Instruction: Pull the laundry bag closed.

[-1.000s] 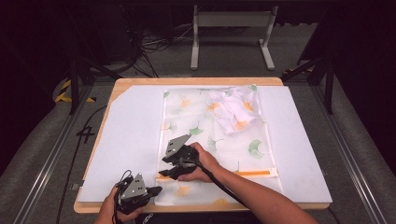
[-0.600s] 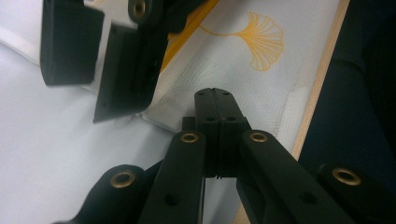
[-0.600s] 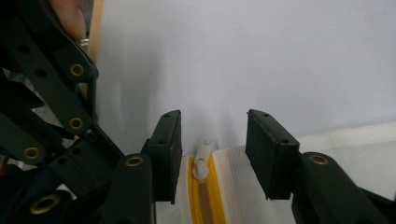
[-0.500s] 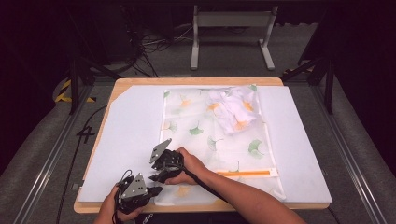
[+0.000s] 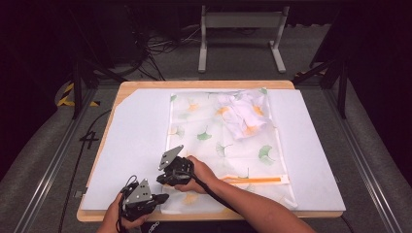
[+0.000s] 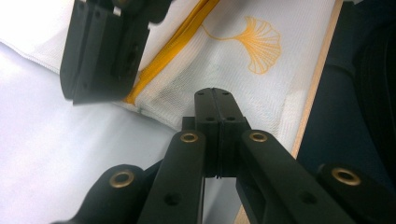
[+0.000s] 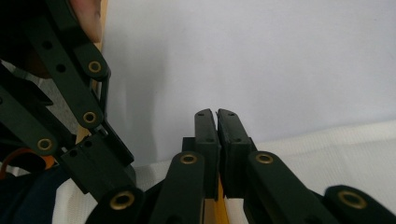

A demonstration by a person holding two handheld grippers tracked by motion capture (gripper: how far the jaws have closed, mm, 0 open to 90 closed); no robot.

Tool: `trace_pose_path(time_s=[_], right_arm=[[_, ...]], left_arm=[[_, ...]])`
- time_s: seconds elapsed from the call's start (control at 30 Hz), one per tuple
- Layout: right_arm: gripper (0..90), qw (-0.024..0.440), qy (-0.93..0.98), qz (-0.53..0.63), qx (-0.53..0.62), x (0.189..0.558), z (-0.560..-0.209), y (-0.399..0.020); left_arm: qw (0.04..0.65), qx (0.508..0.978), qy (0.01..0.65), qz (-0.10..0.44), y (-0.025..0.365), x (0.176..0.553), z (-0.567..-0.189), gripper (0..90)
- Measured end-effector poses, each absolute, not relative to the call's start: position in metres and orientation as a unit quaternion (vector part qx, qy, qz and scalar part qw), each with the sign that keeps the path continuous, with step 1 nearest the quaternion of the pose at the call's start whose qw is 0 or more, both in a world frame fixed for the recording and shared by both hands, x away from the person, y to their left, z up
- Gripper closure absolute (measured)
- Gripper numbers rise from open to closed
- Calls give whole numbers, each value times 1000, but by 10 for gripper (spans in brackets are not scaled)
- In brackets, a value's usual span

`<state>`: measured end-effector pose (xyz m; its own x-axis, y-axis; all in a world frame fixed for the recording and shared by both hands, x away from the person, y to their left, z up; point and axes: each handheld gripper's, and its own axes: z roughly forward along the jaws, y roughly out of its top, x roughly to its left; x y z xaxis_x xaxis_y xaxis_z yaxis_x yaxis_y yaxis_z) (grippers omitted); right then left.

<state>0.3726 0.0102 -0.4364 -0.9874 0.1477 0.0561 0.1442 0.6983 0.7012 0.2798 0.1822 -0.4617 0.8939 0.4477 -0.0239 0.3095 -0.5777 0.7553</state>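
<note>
Flat on the white mat [image 5: 136, 141], a mesh laundry bag [image 5: 214, 145] with orange zipper [image 5: 252, 180] running rightward from the right gripper [image 5: 167, 178], jaws just pressed together seemingly on the zipper's end [image 7: 215, 205]; beside it, left gripper [image 5: 158, 199] clamped on the bag's corner [image 6: 187, 109].

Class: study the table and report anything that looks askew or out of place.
The white mesh bag with ginkgo leaf print lies mostly flat on the white board, but its far right corner holds a crumpled white bundle, bunched and uneven.
</note>
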Motion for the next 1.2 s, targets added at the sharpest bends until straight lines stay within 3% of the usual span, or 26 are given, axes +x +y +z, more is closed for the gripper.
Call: trace_pose_path(time_s=[0.73, 0.83, 1.2], right_arm=[[866, -10, 908, 407, 97, 373, -431, -16], [900, -14, 910, 407, 85, 370, -431, -16], [875, -15, 912, 400, 87, 371, -434, -21]], left_arm=[[399, 887, 216, 90, 181, 279, -460, 900], [397, 887, 216, 95, 180, 278, -460, 897], [388, 885, 227, 124, 177, 284, -457, 874]])
